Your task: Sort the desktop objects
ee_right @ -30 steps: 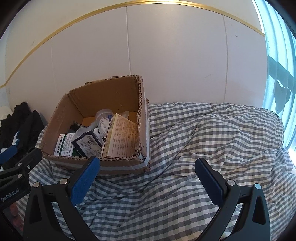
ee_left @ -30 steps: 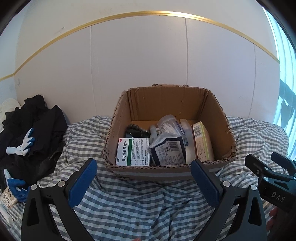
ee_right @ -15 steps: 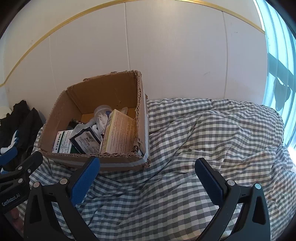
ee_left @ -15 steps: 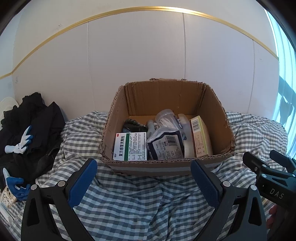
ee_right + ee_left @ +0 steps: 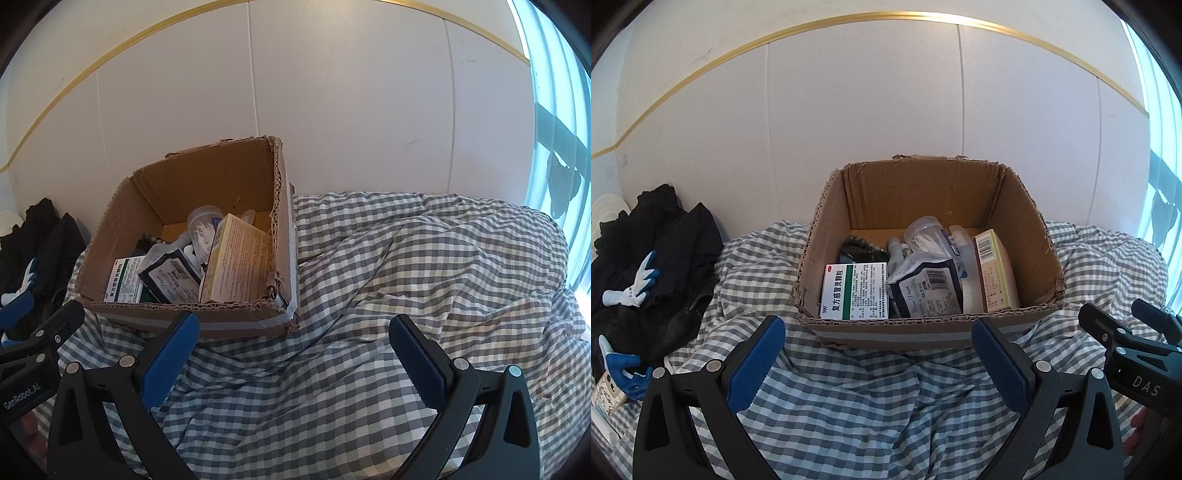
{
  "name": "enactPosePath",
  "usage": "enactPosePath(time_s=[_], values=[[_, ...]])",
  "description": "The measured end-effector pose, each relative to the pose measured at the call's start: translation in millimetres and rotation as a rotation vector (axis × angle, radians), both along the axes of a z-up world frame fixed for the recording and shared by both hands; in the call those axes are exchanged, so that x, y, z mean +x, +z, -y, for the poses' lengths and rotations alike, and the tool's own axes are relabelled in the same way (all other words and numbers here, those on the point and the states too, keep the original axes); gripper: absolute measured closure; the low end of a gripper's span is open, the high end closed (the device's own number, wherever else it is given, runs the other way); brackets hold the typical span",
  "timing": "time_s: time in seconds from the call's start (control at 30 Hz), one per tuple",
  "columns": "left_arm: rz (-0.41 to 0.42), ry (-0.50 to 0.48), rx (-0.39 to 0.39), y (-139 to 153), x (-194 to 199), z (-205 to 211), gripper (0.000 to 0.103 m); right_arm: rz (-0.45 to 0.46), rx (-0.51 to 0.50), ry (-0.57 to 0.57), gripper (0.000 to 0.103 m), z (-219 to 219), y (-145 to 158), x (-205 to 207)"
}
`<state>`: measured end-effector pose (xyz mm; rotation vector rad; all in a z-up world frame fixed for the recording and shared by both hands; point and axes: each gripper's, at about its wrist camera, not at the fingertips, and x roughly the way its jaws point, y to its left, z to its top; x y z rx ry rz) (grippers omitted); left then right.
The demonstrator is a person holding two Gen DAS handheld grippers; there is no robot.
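Items packed in the cardboard box (image 5: 923,332) overlap, the rear ones hard to identify behind a green-and-white medicine carton (image 5: 855,291). The box sits on the checked bedspread (image 5: 369,295) against the wall, beyond the left gripper (image 5: 877,358) and ahead-left of the right gripper (image 5: 293,349), both spread wide and empty.

- There was one cardboard box (image 5: 1015,206).
- Two medicine boxes stood inside: a white-and-green one (image 5: 856,291) and a yellow one (image 5: 995,273).
- One dark packet (image 5: 929,291) lay there.
- One clear cup (image 5: 923,230) lay there.
- Two grippers (image 5: 877,360) (image 5: 295,354) showed.
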<state>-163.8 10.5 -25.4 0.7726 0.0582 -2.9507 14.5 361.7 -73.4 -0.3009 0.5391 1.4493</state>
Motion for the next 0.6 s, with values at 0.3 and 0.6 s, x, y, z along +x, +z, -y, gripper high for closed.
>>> enactPosePath(time_s=[0.3,0.6], values=[[-0.004,-0.001,-0.006,0.1,-0.3,0.3,0.0,-0.001,-0.001,0.0,0.0,0.4,-0.1,-0.2],[-0.012,-0.015,-0.013,0.6,-1.2,-3.0,0.0,-0.002,-0.009,0.005,0.0,-0.2,-1.6,-1.1]])
